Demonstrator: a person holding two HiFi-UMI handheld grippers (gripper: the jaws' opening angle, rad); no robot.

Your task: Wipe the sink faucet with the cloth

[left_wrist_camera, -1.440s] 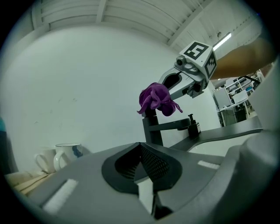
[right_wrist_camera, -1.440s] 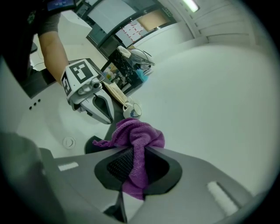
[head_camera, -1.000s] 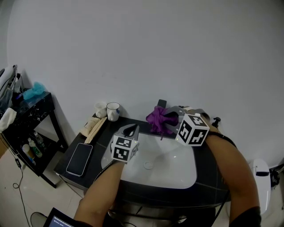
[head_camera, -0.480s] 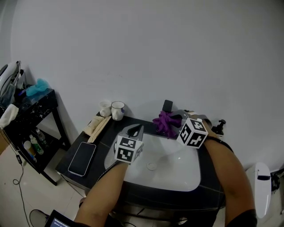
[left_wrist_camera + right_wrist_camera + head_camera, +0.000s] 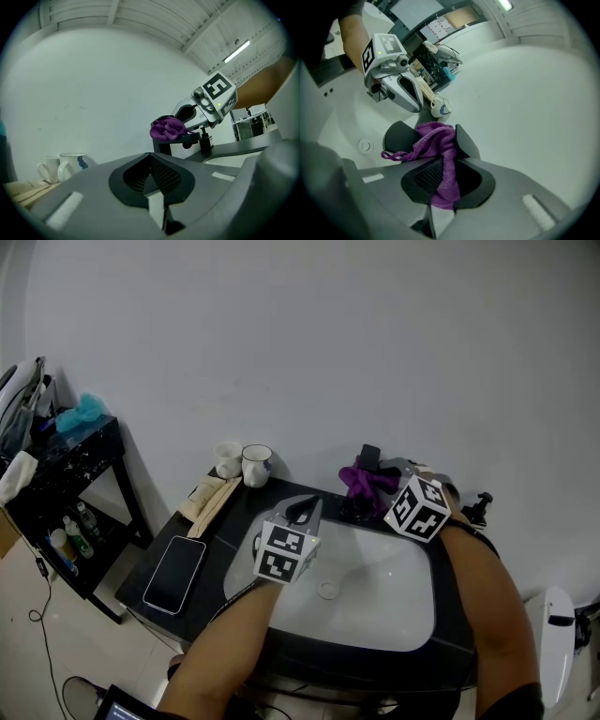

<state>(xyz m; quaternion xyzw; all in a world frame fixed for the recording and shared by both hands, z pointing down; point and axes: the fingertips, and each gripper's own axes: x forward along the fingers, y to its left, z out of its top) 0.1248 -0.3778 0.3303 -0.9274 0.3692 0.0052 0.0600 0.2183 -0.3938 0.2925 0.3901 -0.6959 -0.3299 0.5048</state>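
Note:
My right gripper is shut on a purple cloth and presses it against the black faucet at the back of the sink. In the right gripper view the cloth hangs bunched between the pads and drapes over the faucet spout. My left gripper hovers over the basin's left rear part, shut with nothing in it. From the left gripper view, the cloth sits on top of the faucet, with the right gripper behind it.
The white basin with its drain is set in a black counter. A phone, two mugs and wooden sticks lie at the left. A small black bottle stands at the right, and a black shelf stands at far left.
The right gripper has drawn the cloth up and back along the faucet, and the cloth now looks more tightly bunched. The left gripper stays over the basin, still shut.

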